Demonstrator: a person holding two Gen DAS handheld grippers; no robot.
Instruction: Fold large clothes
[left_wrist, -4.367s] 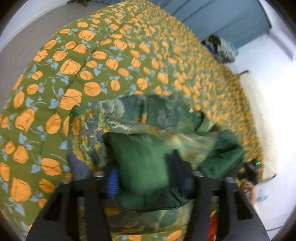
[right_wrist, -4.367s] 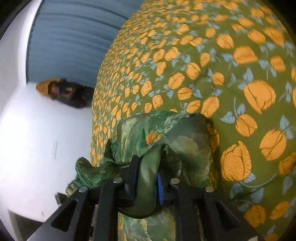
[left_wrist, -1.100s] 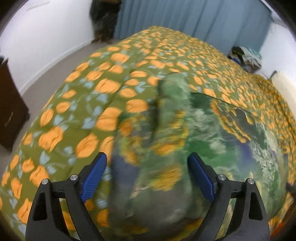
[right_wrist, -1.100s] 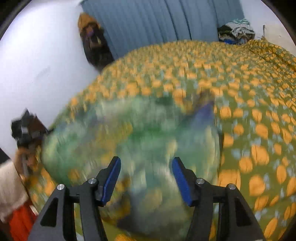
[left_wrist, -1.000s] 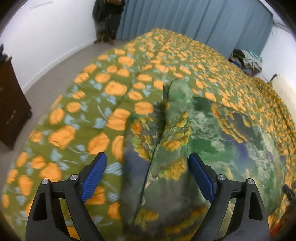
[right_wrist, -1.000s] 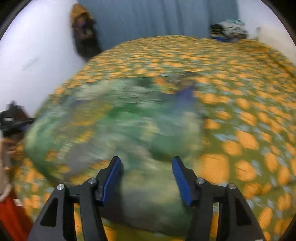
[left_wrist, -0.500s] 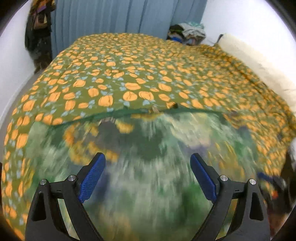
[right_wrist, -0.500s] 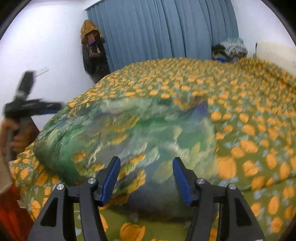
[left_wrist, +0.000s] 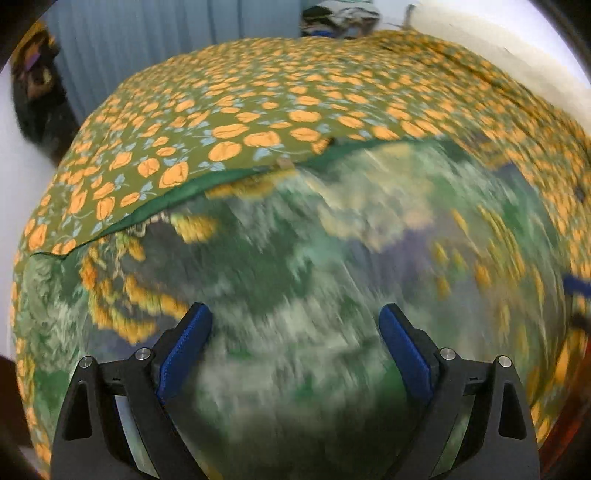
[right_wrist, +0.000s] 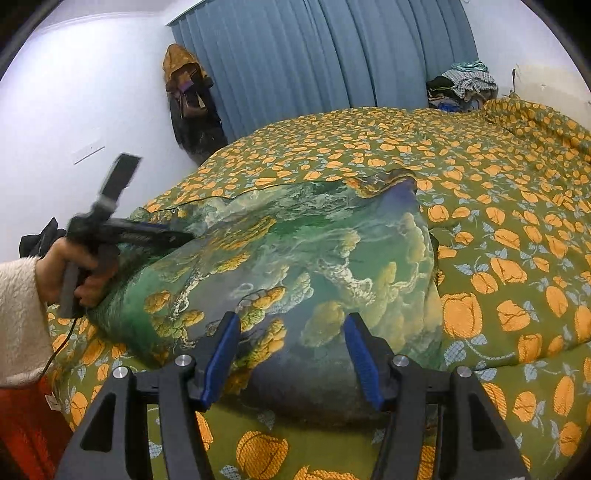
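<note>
A large green garment (right_wrist: 295, 251) printed with clouds and yellow flowers lies spread on the bed; in the left wrist view the garment (left_wrist: 314, 258) is motion-blurred and fills the lower half. My left gripper (left_wrist: 291, 325) hovers over it, open, with nothing between its blue pads. The right wrist view also shows the left gripper (right_wrist: 173, 236), held by a hand (right_wrist: 85, 273) above the garment's left edge. My right gripper (right_wrist: 291, 332) stands open at the garment's near edge, its pads apart and pressing on nothing.
The bed is covered by an olive bedspread with orange flowers (right_wrist: 498, 221). Blue curtains (right_wrist: 332, 62) hang behind it, with a clothes pile (right_wrist: 461, 85) at the far right and hanging coats (right_wrist: 188, 103) at the left wall. A cream sleeve (right_wrist: 18, 317) shows at the left.
Both grippers held the bunched garment seconds ago; now it lies spread and they are open. Over the last second the left gripper swept sideways across it and rolled, while the right moved only a little.
</note>
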